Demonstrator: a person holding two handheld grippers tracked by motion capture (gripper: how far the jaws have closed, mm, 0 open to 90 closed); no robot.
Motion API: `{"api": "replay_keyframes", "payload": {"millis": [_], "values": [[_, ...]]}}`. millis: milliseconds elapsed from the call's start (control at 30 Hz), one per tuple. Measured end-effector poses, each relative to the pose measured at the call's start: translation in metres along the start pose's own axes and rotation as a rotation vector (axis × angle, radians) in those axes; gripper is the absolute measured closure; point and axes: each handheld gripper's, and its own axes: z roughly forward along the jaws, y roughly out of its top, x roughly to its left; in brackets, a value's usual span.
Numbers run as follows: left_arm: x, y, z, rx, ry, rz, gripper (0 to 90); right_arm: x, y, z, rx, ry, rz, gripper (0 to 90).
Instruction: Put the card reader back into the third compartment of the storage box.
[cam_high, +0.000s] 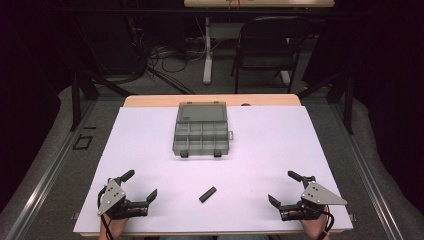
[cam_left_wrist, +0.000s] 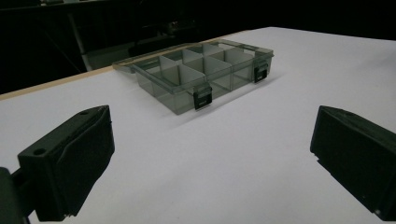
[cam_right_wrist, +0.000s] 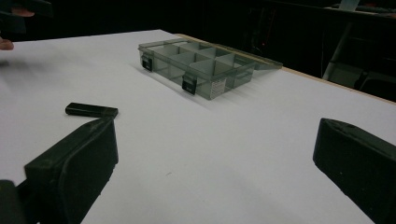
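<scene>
One white table top (cam_high: 280, 150) carries everything, its sheet bare enough that each item stands out plainly. Toward the far middle sits the clear grey box (cam_high: 201, 130), lid thrown back flat behind it and its divided compartments showing no contents, so it looks ready to receive something; its two dark latches face the person's side. The left gripper (cam_high: 140, 186) rests near the front left corner with its jaws spread wide and nothing between them, and in its own view the box (cam_left_wrist: 201, 74) lies straight ahead between the two black jaws. The right gripper (cam_high: 286, 189) mirrors it at the front right corner, likewise gaping and holding nothing, which reads as a waiting pose for both hands. Smallest is the black bar (cam_high: 208, 194), lying flat and slightly angled on the sheet between the two grippers, well apart from the box and just beyond the right gripper's own jaw in that gripper's view (cam_right_wrist: 91, 110). Most likely it is meant for a compartment.
</scene>
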Motion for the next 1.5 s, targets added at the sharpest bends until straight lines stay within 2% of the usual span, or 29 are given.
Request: {"api": "replay_keyframes", "payload": {"millis": [367,867,1000,1167,1367,1500], "values": [[-0.004,0.004,0.006,0.01,-0.016,0.005,0.0,0.0,0.001,0.002,0.014,0.012,0.004,0.0],[-0.017,0.013,0.019,0.025,-0.038,0.004,0.1,0.001,0.003,0.005,0.034,0.022,-0.003,0.0],[-0.019,0.014,0.025,0.042,-0.059,-0.002,0.1,0.0,0.002,0.006,0.036,0.025,-0.005,0.0],[-0.021,0.017,0.029,0.059,-0.064,-0.007,0.2,-0.001,0.002,0.007,0.037,0.021,-0.005,0.0],[-0.026,0.019,0.038,0.089,-0.101,0.001,0.2,-0.001,0.001,0.008,0.041,0.024,-0.006,0.0],[-0.028,0.02,0.043,0.109,-0.117,-0.015,0.2,0.0,0.002,0.01,0.047,0.024,-0.007,0.0]]}}
